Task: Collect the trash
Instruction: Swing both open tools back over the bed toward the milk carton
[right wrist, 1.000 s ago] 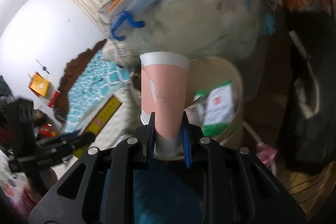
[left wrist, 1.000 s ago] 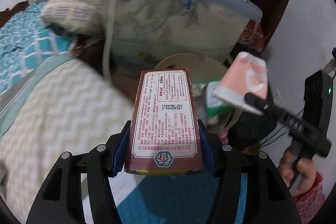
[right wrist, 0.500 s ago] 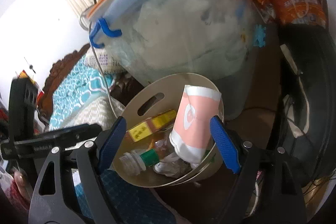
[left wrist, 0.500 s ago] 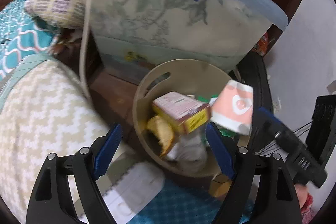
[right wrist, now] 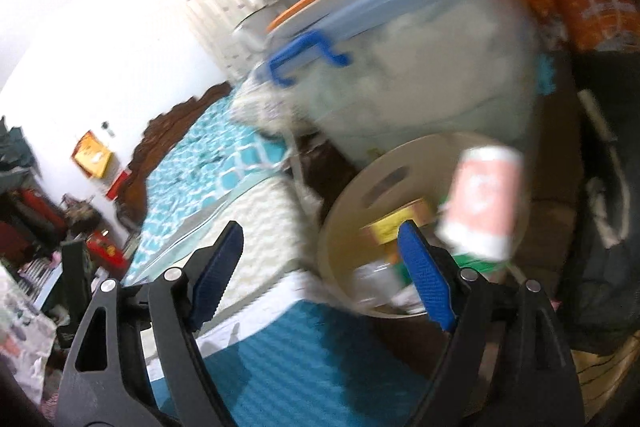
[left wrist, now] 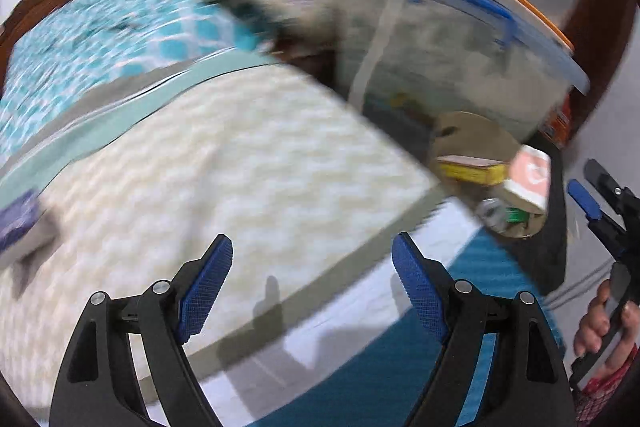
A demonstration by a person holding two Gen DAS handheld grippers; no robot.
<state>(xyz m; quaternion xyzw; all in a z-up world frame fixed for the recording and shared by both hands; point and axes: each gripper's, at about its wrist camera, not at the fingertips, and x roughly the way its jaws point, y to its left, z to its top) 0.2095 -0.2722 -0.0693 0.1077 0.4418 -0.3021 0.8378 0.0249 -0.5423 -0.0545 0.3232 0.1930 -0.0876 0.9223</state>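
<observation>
Both my tools empty — left gripper (left wrist: 308, 281) and right gripper (right wrist: 320, 273) spread wide. Pink paper cup (right wrist: 482, 201) and yellow-edged box (left wrist: 470, 169) lie in the beige waste bin (right wrist: 340, 227). Drop step looks finished — next, I seek more trash on the bed (left wrist: 200, 167).

One bin (right wrist: 348, 211), one pink cup (right wrist: 482, 203), one yellow-edged box (left wrist: 470, 169), one bottle (left wrist: 494, 213), two storage tubs (right wrist: 420, 75)

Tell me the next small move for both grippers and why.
Probably swing both away from the bin toward the bed to look for more trash. The left gripper and right gripper are open and empty, while the pink cup and yellow-edged box already sit in the bin.
</observation>
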